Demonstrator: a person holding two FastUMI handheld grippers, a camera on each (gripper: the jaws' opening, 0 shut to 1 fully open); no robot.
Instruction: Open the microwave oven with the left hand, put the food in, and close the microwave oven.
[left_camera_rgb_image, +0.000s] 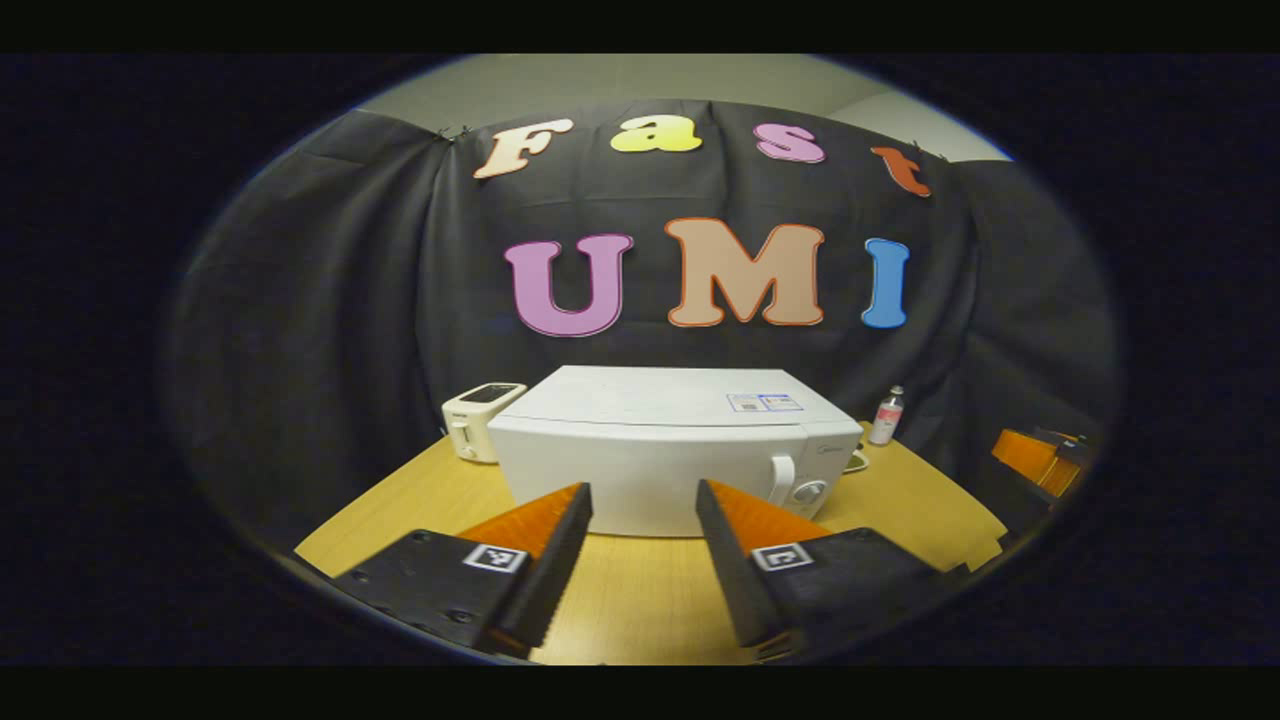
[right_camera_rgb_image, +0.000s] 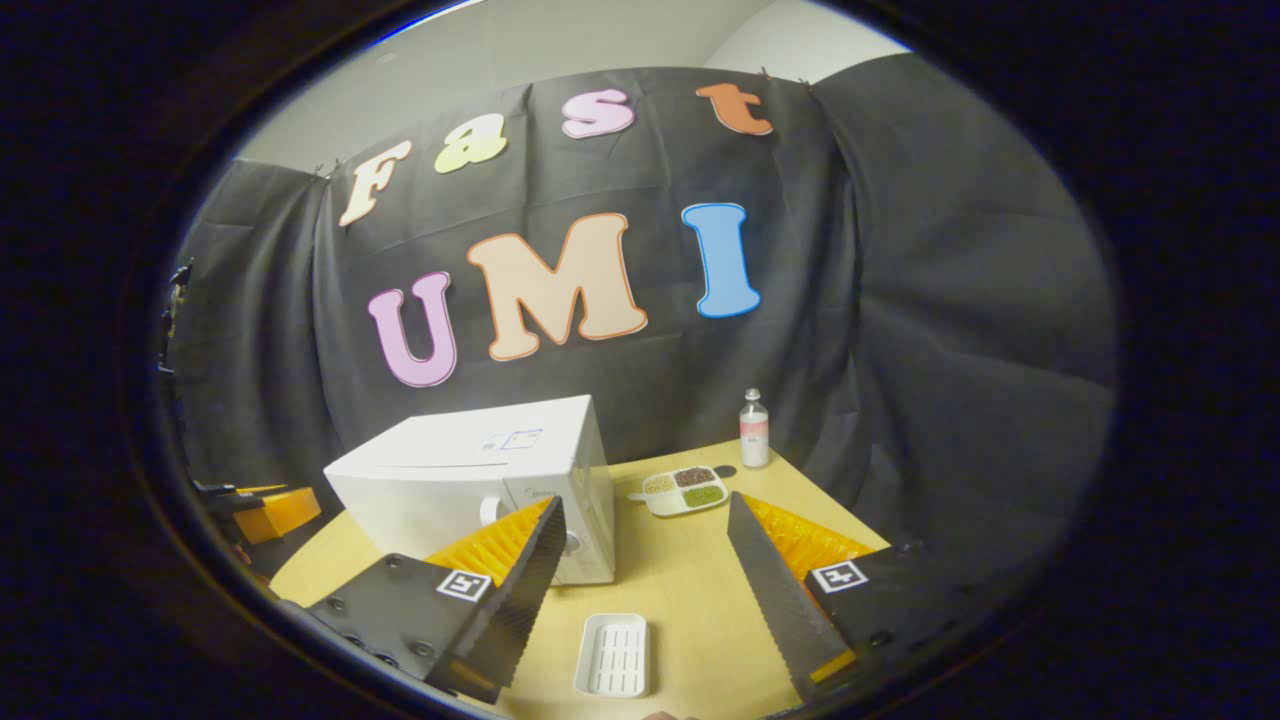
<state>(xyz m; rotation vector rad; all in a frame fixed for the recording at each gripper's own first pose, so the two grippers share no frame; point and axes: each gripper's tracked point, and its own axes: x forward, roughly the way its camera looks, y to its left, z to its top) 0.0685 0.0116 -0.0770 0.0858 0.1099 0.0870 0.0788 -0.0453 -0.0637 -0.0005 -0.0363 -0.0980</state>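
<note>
Left gripper view: hand-held gripper (left_camera_rgb_image: 644, 500) level, jaws apart.

A light wooden surface (right_camera_rgb_image: 690, 580) carries everything. The white microwave oven (left_camera_rgb_image: 670, 450), door shut, stands on it toward the back. Just beside it on one side sits a white toaster (left_camera_rgb_image: 478, 420). On its other side, in the right gripper view, lie a divided food tray (right_camera_rgb_image: 686, 490) holding three portions and, behind it near the far edge, an upright small bottle (right_camera_rgb_image: 754, 430). Nearer the front lies an empty white ribbed tray (right_camera_rgb_image: 613, 655).
</note>
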